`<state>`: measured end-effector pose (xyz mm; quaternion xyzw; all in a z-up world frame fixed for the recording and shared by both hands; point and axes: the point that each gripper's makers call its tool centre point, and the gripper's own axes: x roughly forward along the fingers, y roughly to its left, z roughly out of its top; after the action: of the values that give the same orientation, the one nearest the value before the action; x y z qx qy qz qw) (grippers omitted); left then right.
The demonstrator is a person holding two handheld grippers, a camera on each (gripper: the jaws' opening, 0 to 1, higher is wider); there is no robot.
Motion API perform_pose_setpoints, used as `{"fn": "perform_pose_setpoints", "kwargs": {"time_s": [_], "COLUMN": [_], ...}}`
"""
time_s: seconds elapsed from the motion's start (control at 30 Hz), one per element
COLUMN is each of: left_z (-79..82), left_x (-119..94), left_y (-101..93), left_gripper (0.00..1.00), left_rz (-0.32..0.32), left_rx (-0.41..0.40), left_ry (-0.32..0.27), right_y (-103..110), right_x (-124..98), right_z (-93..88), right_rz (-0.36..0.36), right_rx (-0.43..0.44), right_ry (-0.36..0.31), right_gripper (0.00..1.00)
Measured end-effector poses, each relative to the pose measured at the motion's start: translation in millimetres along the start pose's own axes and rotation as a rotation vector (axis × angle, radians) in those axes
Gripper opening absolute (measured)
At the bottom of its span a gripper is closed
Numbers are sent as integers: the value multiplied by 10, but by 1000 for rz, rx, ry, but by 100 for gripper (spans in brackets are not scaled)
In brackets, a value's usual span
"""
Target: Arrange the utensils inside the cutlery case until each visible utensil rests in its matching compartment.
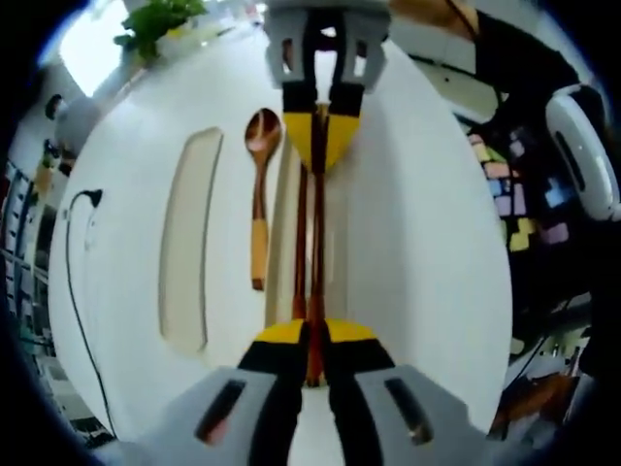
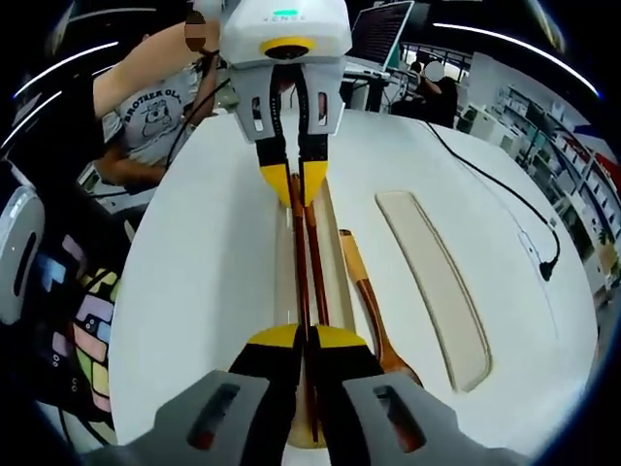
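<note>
Chopsticks (image 1: 309,233) are clamped at opposite ends by the left claw (image 1: 312,357) and right claw (image 2: 307,361), above the case's (image 2: 335,254) middle slot, beside a wooden spoon (image 1: 259,184).

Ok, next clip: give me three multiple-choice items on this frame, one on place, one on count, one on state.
1. Where does the spoon lie?
A. between the two slots
B. inside the empty slot
C. off the case

2. How many chopsticks?
A. one
B. two
C. four

3. The left gripper and right gripper are:
A. both open
B. one open
C. both shut on the chopsticks

Answers: 1 A, it rests on the white case beside the empty slot. 2 B, two dark sticks run side by side. 3 C, each pair of fingers pinches one end.
</note>
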<state>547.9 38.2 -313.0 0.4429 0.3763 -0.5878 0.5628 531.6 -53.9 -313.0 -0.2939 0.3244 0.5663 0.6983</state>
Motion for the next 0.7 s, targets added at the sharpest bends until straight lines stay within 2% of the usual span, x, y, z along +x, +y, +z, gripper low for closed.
{"fn": "perform_pose_setpoints", "kwargs": {"time_s": [0.4, 0.7], "left_z": [-1, 11], "left_x": [21, 20], "left_y": [-52, -57], "left_gripper": [6, 6], "left_rz": [-22, -13], "left_rx": [-13, -24], "left_ry": [10, -17], "right_y": [15, 23], "right_x": [0, -11], "right_z": [-15, -19], "right_rz": [2, 2], "right_rx": [4, -28], "right_ry": [9, 29], "right_gripper": [3, 3]}}
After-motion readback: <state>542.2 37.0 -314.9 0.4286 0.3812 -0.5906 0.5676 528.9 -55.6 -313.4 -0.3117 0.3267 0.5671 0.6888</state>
